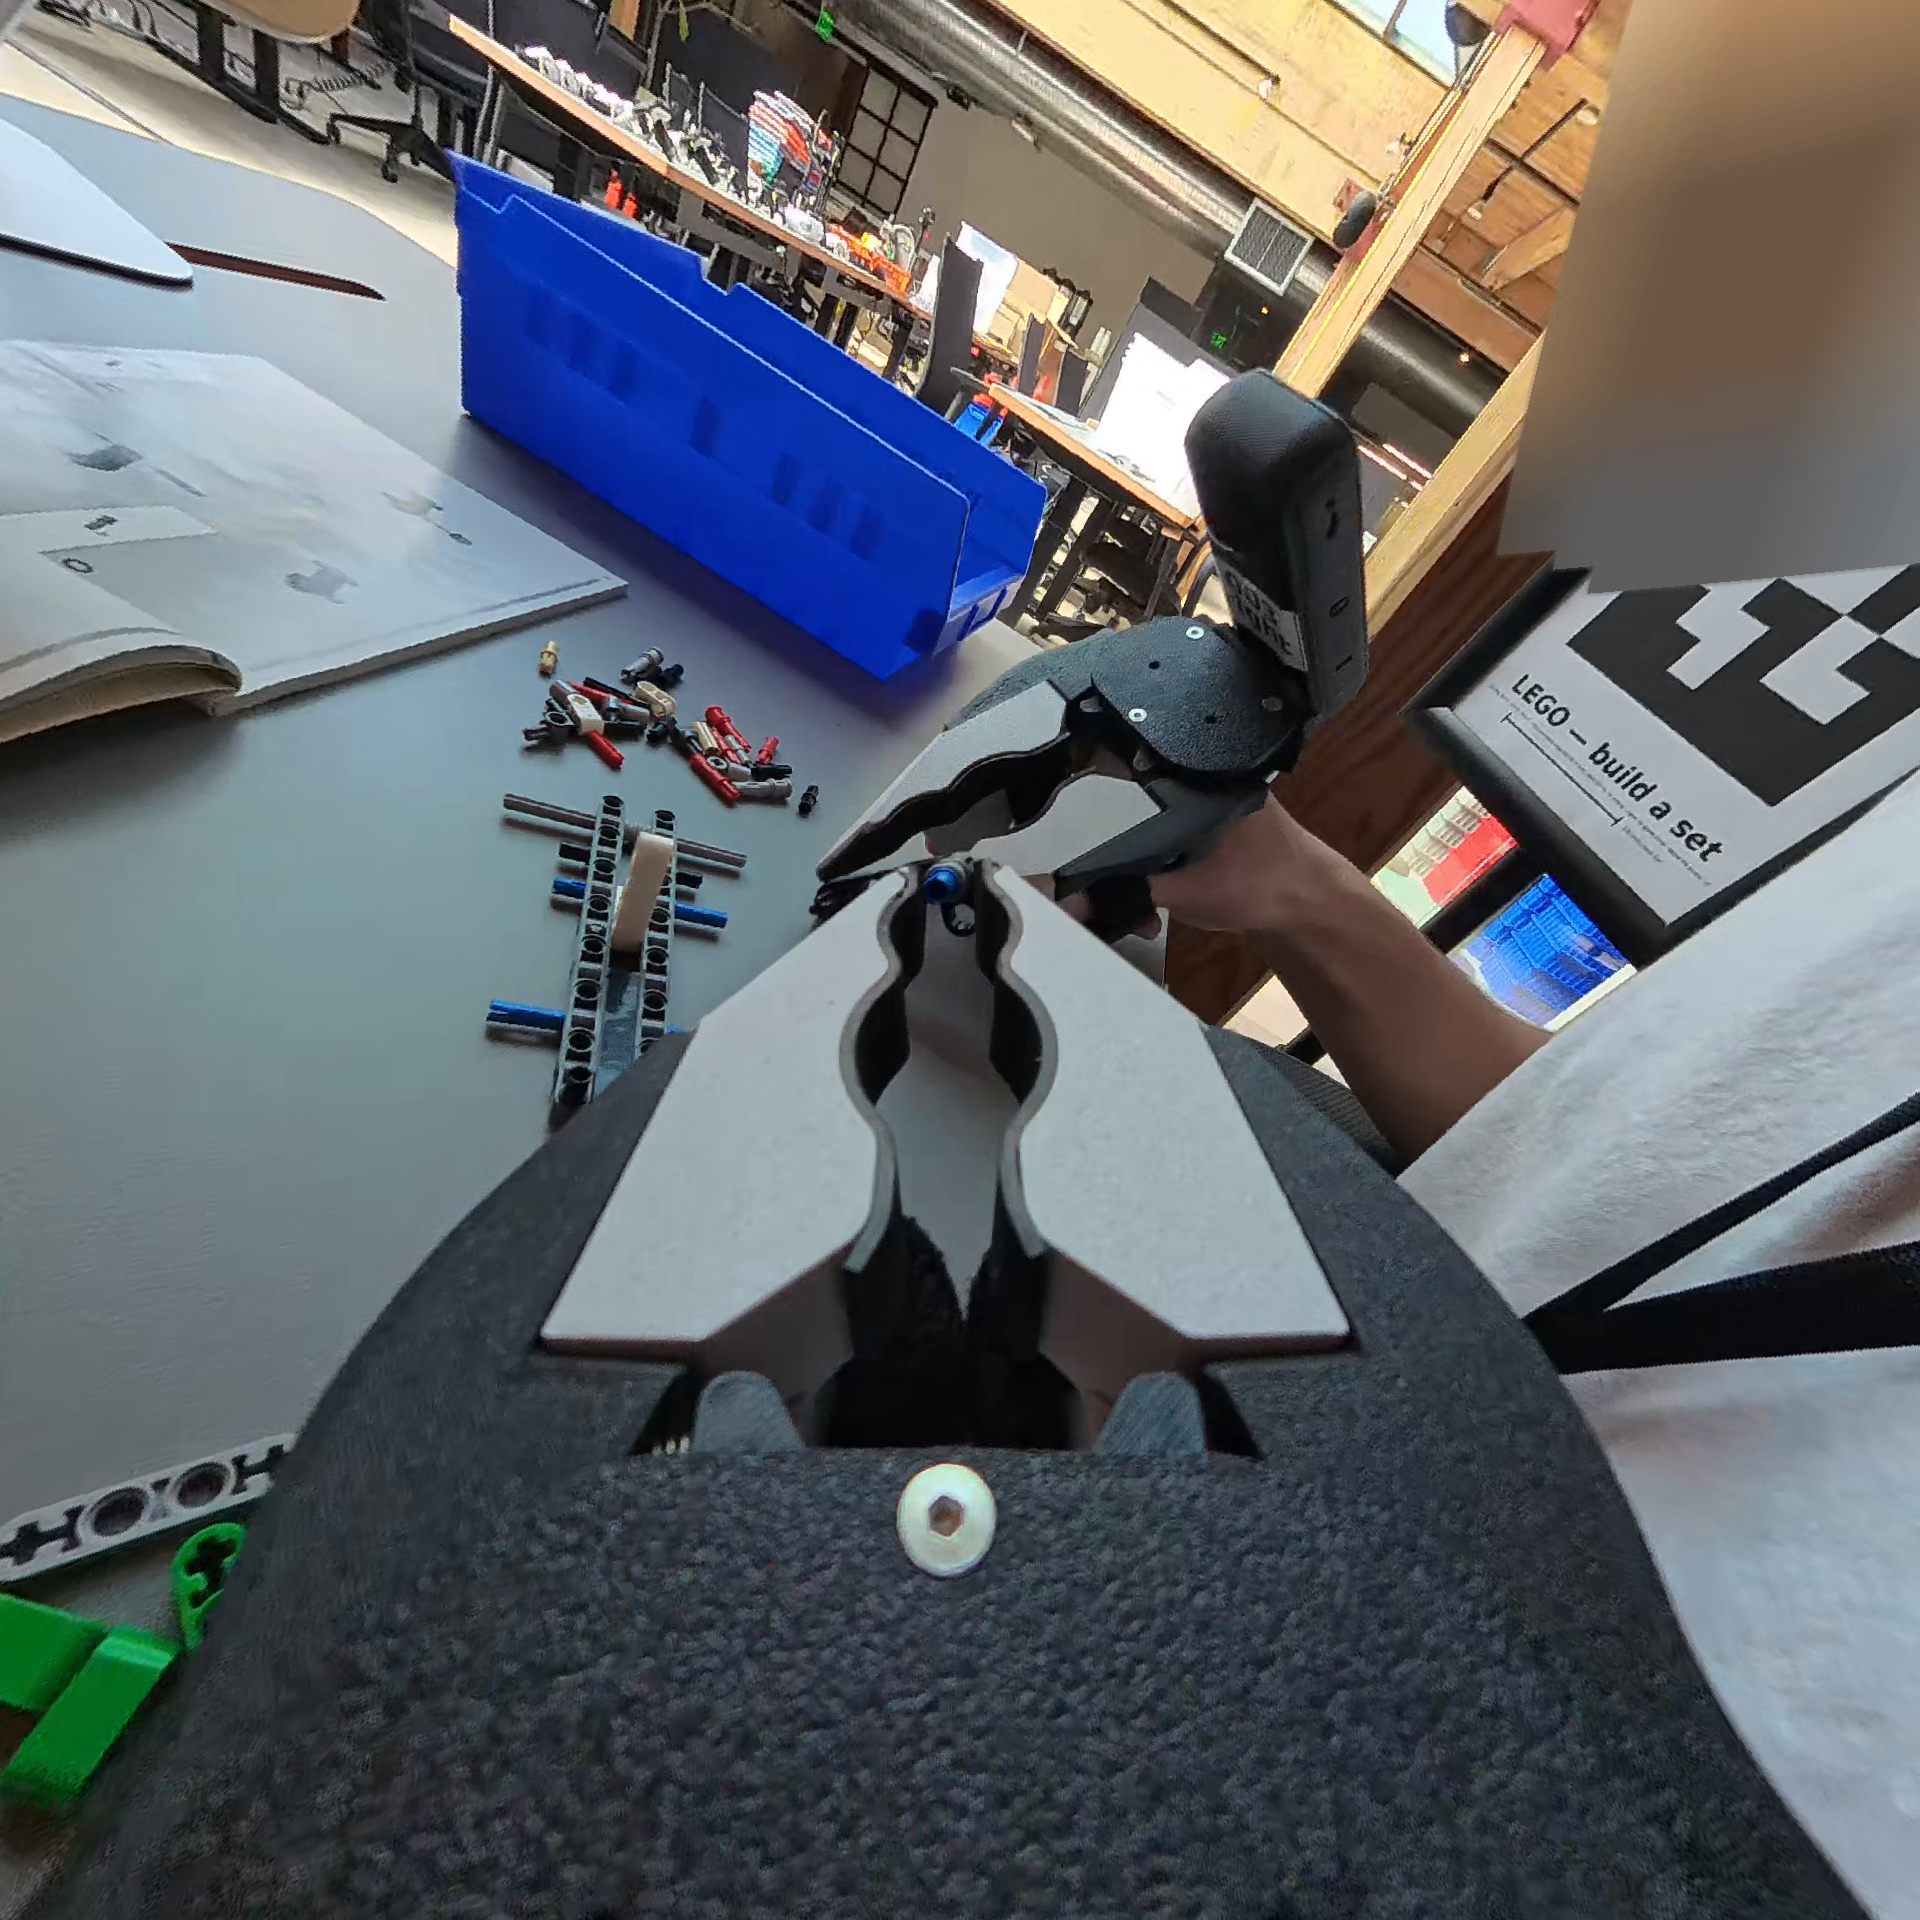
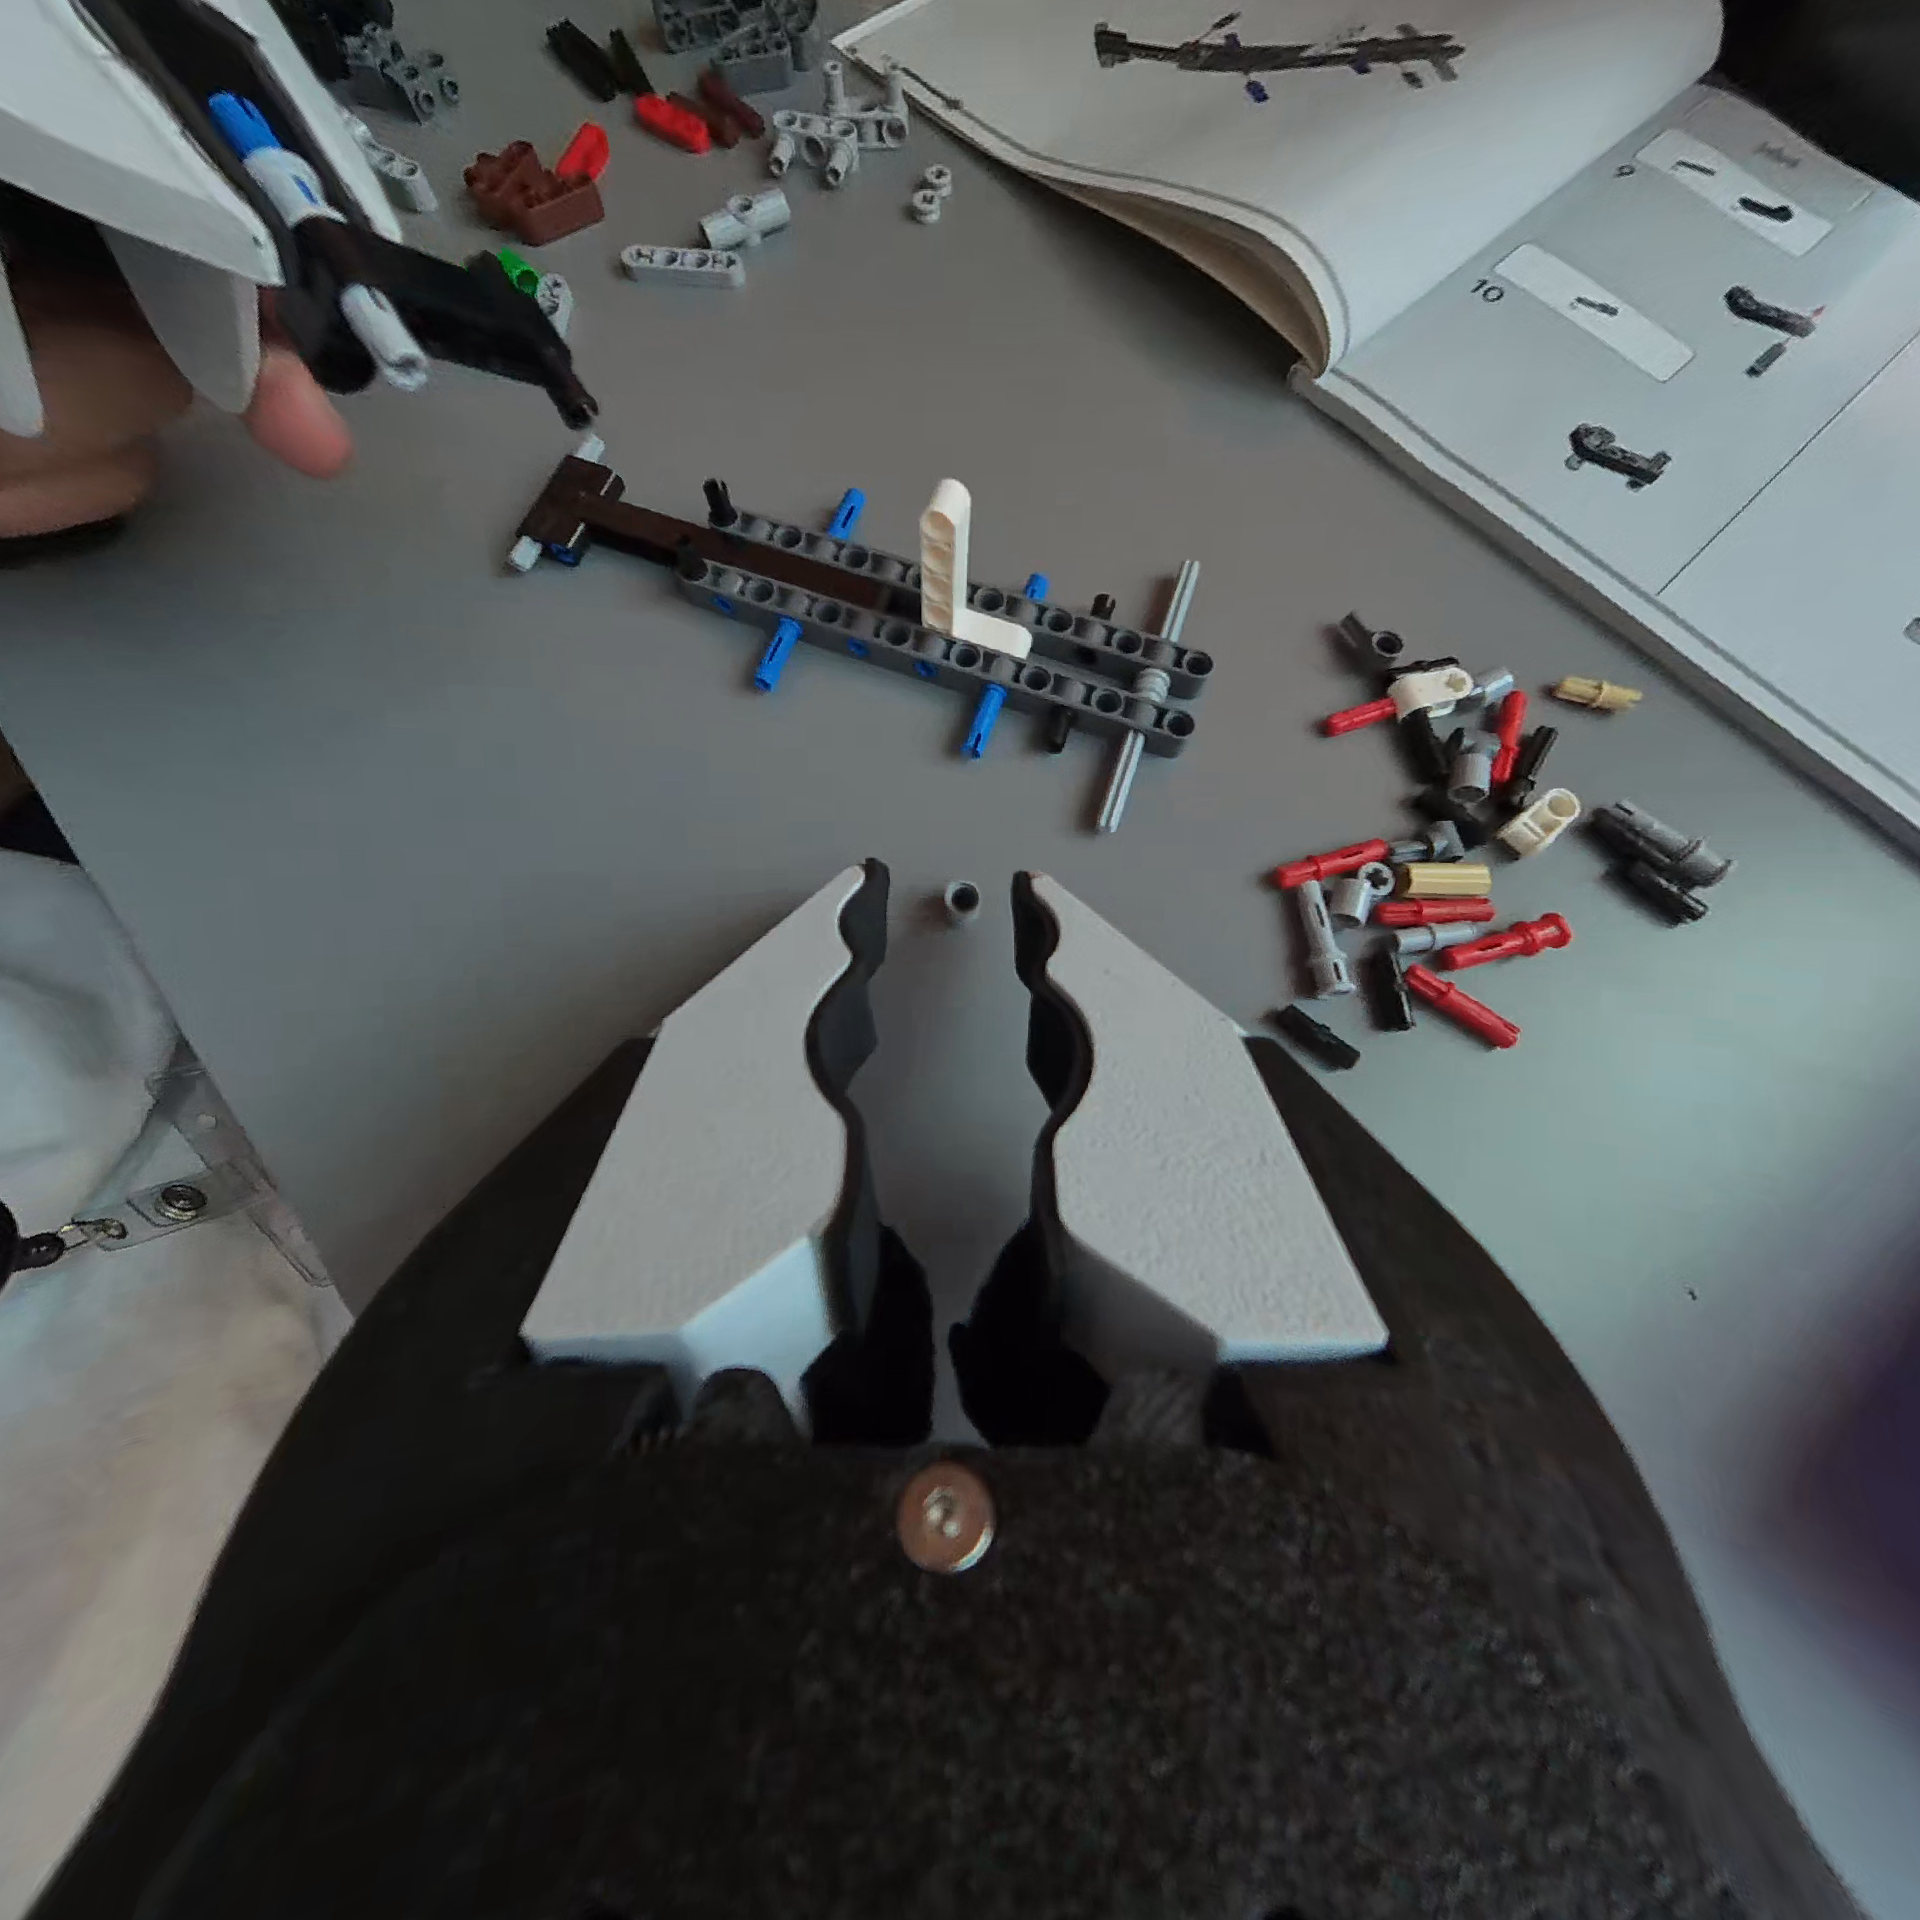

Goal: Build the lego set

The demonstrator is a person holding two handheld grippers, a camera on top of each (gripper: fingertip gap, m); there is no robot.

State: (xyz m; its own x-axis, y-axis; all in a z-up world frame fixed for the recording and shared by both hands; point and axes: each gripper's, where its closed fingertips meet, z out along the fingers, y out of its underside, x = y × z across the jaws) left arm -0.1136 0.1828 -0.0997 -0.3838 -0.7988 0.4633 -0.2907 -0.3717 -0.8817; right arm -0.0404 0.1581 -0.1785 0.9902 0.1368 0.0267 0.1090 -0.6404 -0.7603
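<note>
1. Grey beams, two of them side by side, make up our frame (image 2: 935, 623) at 12 o'clock from the right gripper (image 2: 945, 883); it lies flat on the table (image 2: 364, 831).
2. We count four blue pins sticking out of the frame's sides, one white L-piece (image 2: 961, 571) standing on it, one grey axle (image 2: 1148, 696) crossing its 3 o'clock end, and one dark brown bar (image 2: 665, 530) running out toward 9 o'clock.
3. Our right gripper is released, its fingers spread apart, and one small grey bush (image 2: 961, 899) lies on the table between the tips, touching neither.
4. Our left gripper (image 1: 940, 883) is clenched on a small subassembly (image 2: 416, 301): a black piece with a blue pin and a light grey pin. In the right wrist view it hangs at 10 o'clock, just above the frame's brown end.
5. At 2 o'clock from the right gripper lies one loose pile (image 2: 1455, 852) of pins; we count about seven red ones, two tan, two white connectors, and several black and grey that we cannot count exactly.
6. One open booklet (image 2: 1455, 208) lies at 1 o'clock, and a second scatter (image 2: 727, 135) of grey, red and brown pieces lies at 11 o'clock.
7. One blue bin (image 1: 727, 436) stands on the table at 11 o'clock in the left wrist view, beyond the pile.
</note>
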